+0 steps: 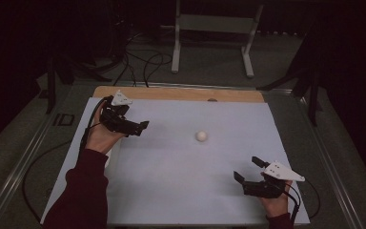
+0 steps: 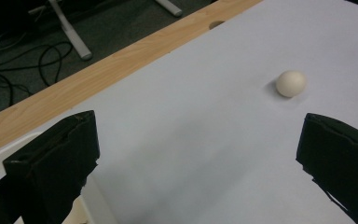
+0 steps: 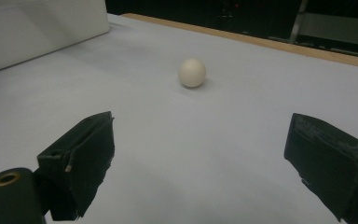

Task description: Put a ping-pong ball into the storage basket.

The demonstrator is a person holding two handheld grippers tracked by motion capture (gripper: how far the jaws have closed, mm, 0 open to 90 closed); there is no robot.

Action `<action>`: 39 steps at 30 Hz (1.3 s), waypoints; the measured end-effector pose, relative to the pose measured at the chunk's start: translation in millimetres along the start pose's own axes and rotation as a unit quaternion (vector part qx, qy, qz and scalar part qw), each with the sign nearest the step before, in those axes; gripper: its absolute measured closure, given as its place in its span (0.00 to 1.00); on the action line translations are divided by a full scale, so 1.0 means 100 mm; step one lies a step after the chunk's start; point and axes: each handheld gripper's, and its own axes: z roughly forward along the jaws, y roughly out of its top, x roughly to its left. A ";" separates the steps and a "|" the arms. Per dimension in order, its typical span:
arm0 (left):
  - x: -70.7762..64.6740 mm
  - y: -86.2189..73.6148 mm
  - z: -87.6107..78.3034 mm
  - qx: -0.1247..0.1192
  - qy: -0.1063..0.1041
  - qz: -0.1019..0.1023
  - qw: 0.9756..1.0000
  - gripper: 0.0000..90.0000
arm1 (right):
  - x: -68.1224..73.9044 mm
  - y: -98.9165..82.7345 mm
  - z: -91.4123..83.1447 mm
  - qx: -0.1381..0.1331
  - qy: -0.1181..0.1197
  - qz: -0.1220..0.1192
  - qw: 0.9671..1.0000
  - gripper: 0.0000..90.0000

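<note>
A small off-white ball (image 1: 201, 136) lies alone on the white sheet (image 1: 181, 181) covering the table, a little right of centre. My left gripper (image 1: 142, 128) is held above the sheet's left side, pointing right toward the ball, well short of it. In the left gripper view the ball (image 2: 291, 83) lies ahead to the right, and the left gripper (image 2: 200, 123) is open with nothing in it. My right gripper (image 1: 246, 168) sits near the front right, open and empty. From the right gripper view the ball (image 3: 192, 72) rests ahead of the right gripper (image 3: 200, 123).
A white box (image 3: 42, 28) stands at the sheet's left side, under my left hand. A wooden strip (image 1: 181, 94) with a small hole (image 1: 212, 99) runs along the far edge. Behind it are a white stand (image 1: 214, 24) and floor cables (image 1: 138, 62).
</note>
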 end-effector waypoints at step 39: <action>-0.29 0.16 0.32 -0.001 -0.040 0.018 0.999 0.00 | 0.00 0.00 0.00 0.000 0.002 0.000 1.000 0.09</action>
